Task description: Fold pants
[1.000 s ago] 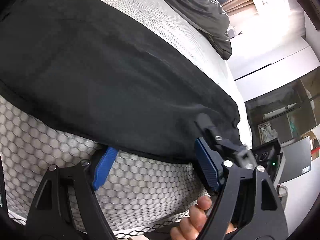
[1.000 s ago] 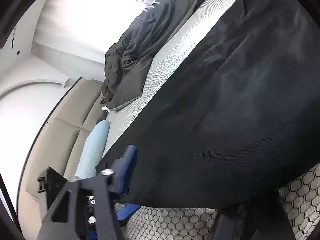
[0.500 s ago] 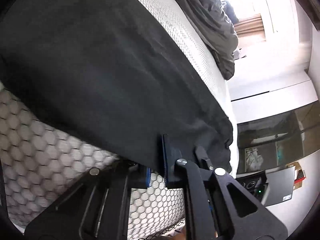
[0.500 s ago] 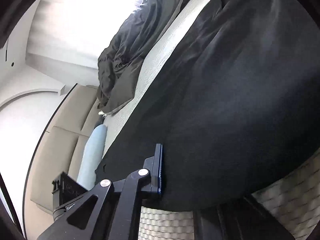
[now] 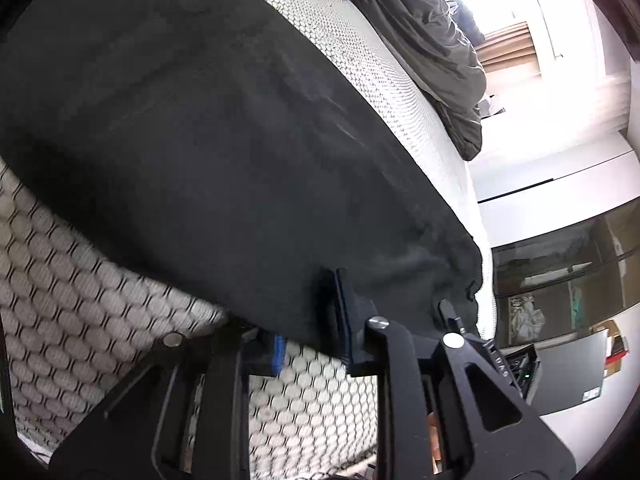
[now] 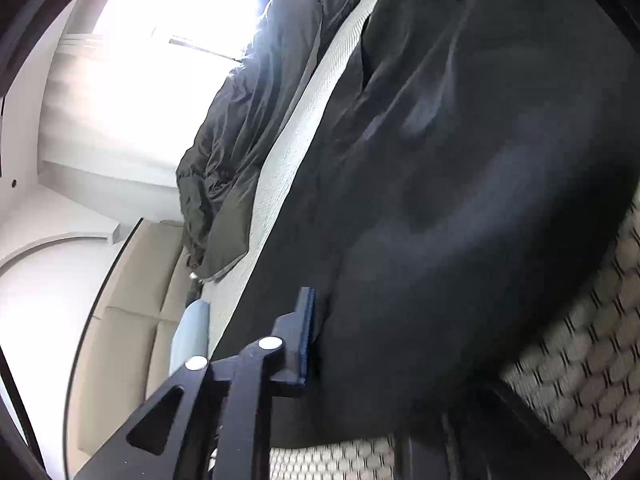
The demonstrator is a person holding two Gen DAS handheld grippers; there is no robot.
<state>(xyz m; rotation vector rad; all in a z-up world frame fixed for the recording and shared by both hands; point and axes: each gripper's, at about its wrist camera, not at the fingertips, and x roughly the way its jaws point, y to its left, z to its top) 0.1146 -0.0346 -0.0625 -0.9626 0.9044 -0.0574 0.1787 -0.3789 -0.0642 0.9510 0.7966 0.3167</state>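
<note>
Honeycomb-quilted white mattress (image 5: 100, 280) carries the black, soft-fabric pants (image 5: 200, 140), spread flat with their hem along its near edge. Left claw (image 5: 312, 332) pinches that hem; right claw (image 6: 316, 332) pinches the opposite corner. Bare mattress lies beyond, a crumpled grey duvet (image 5: 432, 32) farther off.

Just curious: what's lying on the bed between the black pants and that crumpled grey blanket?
Only bare white mattress, seen in both wrist views, separates the black pants from the grey blanket.

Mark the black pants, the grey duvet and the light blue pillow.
black pants (image 5: 240, 160), left wrist view, middle of the spread fabric.
grey duvet (image 6: 256, 112), right wrist view, its crumpled middle.
light blue pillow (image 6: 190, 336), right wrist view, its side.
</note>
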